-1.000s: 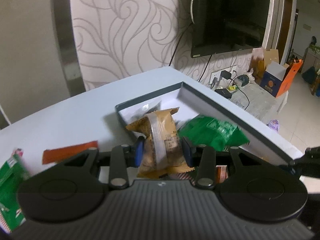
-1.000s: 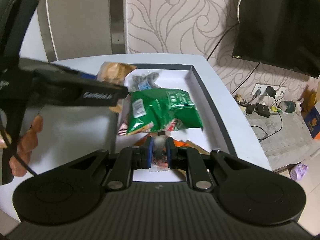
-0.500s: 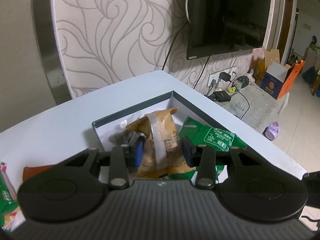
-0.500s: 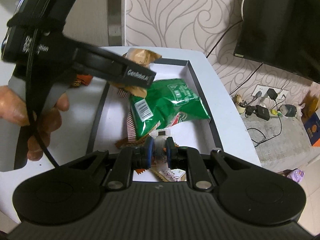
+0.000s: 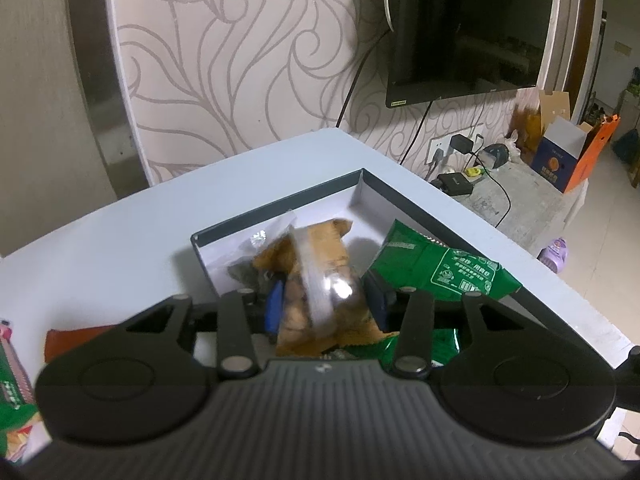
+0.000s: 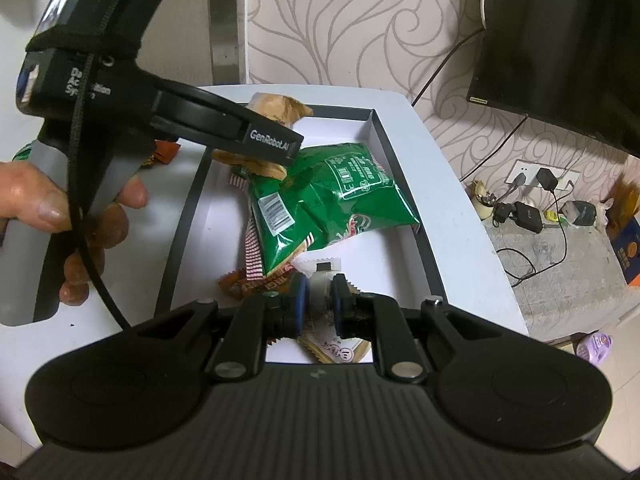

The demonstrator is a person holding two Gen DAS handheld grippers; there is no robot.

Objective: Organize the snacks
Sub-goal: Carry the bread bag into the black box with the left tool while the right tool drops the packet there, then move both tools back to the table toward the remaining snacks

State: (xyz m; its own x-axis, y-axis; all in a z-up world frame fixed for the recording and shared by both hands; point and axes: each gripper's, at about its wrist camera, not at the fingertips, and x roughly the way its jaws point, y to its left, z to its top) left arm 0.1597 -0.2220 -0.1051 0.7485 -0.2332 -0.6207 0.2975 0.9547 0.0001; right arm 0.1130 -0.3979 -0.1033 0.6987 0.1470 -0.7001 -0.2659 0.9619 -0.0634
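Observation:
A shallow dark-rimmed box (image 5: pixel 280 208) (image 6: pixel 182 232) with a white floor sits on the white table. My left gripper (image 5: pixel 326 302) (image 6: pixel 280 148) hovers over its near-left corner. Its jaws are opening, and a tan snack packet (image 5: pixel 316 276) (image 6: pixel 276 106) sits blurred and loose between them. My right gripper (image 6: pixel 319 296) is low over the box's near end, shut on a small whitish wrapped snack (image 6: pixel 319 288). A green bag (image 5: pixel 440 272) (image 6: pixel 332 196) lies in the middle of the box.
An orange packet (image 6: pixel 240 286) and a white packet (image 6: pixel 336 350) lie in the box near my right gripper. Outside the box, an orange packet (image 5: pixel 76 338) and a green packet (image 5: pixel 12 392) lie on the table. A hand (image 6: pixel 80 216) holds the left gripper. The table's right edge drops to the floor.
The left gripper carried the tan packet farther over the box, and its jaws have widened around the now blurred packet. The right gripper shifted slightly deeper over the box, still gripping.

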